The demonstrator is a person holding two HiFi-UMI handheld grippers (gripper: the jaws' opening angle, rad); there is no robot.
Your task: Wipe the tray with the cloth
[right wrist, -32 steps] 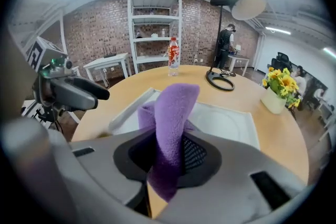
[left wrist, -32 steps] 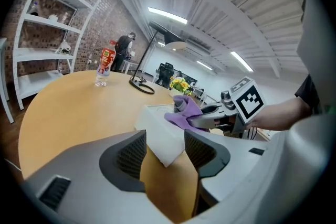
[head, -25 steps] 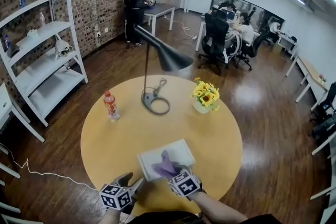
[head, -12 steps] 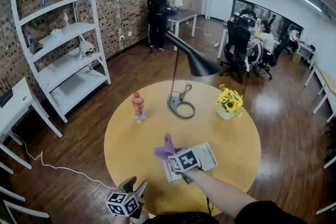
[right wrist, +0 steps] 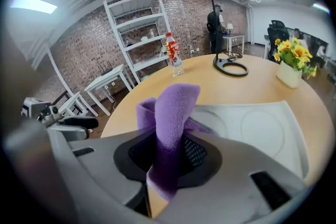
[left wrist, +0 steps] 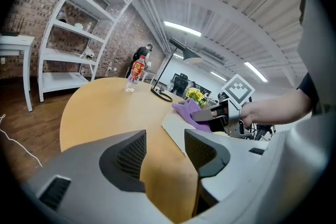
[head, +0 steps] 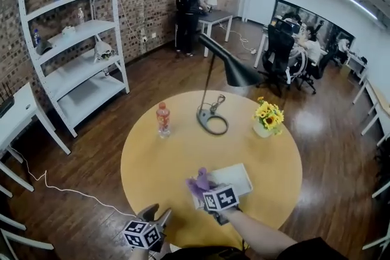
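Our right fingers [right wrist: 195,151] pinch the purple cloth [right wrist: 170,113], which sticks up between them. The white tray [right wrist: 262,128] lies just past them on the yellow tabletop [right wrist: 247,86]. Our left fingers [left wrist: 128,155] are spread with nothing between them, the tray ahead to their right.

The round yellow table [head: 152,161] carries a bottle [head: 163,120], a black lamp [head: 212,122], potted sunflowers [head: 267,118] and a white tray [head: 239,175]

Red-labelled bottle [head: 163,119], black lamp [head: 239,74], sunflowers [head: 269,114] on round table [head: 157,162]
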